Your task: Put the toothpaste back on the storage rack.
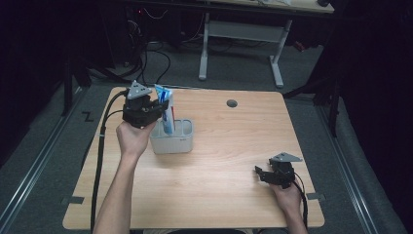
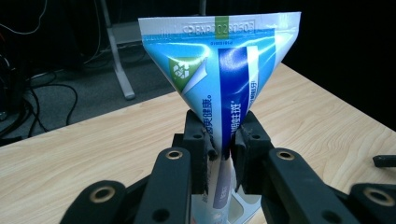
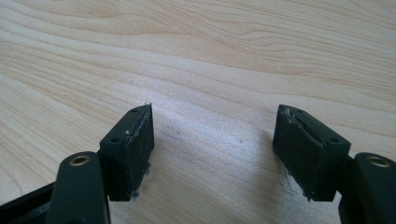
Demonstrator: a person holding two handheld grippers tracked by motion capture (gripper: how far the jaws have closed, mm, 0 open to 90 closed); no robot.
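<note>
Between the left gripper's (image 2: 219, 151) jaws stood a toothpaste tube (image 2: 219, 79), clamped upright over the grey holder (image 1: 171, 139) at the desk's (image 1: 219, 185) far left. Near right, the right gripper (image 3: 212, 154) rested with jaws apart.

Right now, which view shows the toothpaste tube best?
The left gripper view: the toothpaste tube is close up, its crimped end and print legible, the left gripper shut on it. The high view shows the tube small, standing in the grey holder. The right gripper view faces bare table.
</note>
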